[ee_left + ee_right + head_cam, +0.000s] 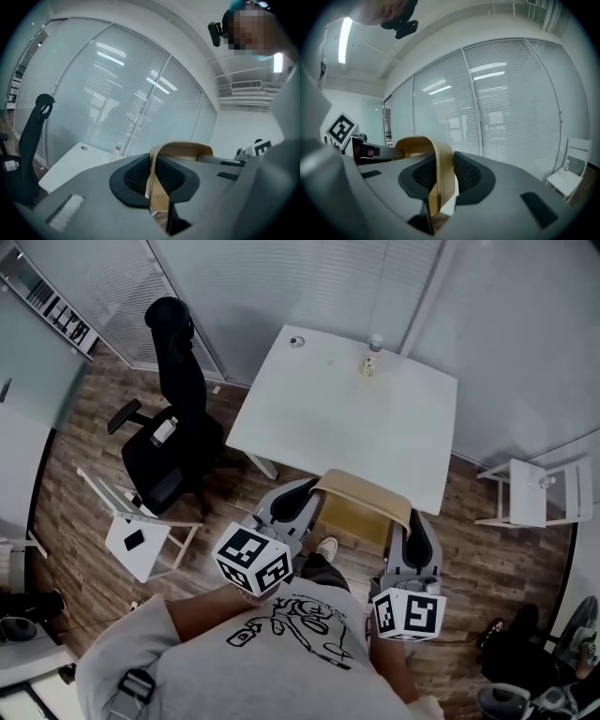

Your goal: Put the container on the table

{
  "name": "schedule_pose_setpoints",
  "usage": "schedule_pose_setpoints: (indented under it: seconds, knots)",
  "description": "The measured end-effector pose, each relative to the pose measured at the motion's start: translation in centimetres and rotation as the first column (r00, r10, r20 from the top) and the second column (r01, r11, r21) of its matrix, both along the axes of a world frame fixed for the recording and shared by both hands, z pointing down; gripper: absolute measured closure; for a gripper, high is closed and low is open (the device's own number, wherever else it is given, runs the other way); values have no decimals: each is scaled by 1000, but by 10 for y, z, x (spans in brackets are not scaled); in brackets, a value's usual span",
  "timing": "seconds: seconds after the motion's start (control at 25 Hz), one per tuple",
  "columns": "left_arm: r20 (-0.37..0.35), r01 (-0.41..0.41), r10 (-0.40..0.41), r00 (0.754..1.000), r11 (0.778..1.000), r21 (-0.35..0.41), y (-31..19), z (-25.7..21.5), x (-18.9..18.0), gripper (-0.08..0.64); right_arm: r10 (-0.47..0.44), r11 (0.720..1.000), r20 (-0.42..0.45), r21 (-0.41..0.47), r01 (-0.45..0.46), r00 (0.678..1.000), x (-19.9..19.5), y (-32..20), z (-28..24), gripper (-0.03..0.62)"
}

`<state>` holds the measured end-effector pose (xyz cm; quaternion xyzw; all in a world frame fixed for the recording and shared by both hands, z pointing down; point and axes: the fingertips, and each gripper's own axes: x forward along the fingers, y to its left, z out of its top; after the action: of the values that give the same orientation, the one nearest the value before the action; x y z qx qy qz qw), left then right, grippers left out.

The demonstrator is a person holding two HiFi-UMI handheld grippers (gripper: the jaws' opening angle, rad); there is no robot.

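1. The floor (84, 521) is laid with brown wood planks.
2. Along the far side run glass walls (309, 277) with closed pale blinds, split by slim frames.
3. A white table (347, 418) stands close to those walls.
4. A black office chair (173, 427) stands to the left of the table, apart from it.
5. A white folding chair (136, 535) sits near the office chair, and another white chair (530, 493) stands right of the table.
6. A long ceiling light (345, 40) is lit, and an air conditioner (246, 86) hangs high on a white wall.
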<state>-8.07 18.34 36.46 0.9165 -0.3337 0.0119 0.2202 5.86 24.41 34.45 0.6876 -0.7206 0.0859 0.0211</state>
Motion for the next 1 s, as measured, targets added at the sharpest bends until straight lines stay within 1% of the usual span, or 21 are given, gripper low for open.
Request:
schedule_pose_setpoints:
  seconds: [0.24, 0.48, 0.76, 1.0]
  knots:
    - [20, 4, -3, 1000, 1000, -9, -19, 5, 45, 534, -3, 1000, 19, 2, 3, 1000, 47, -23, 4, 529]
    - [55, -12, 12, 998, 1000, 0, -35, 11, 69, 534, 3, 1000, 30, -11, -3, 1000, 69, -40, 11, 529]
    - [80, -22, 20, 997, 1000, 14, -63, 16, 78, 533, 6, 1000, 41, -25, -5, 999, 79, -70, 19, 529]
    - [78, -17, 16, 997, 1000, 16, -111, 24, 78, 532, -5, 999, 32, -41, 7, 999, 79, -118, 27, 529]
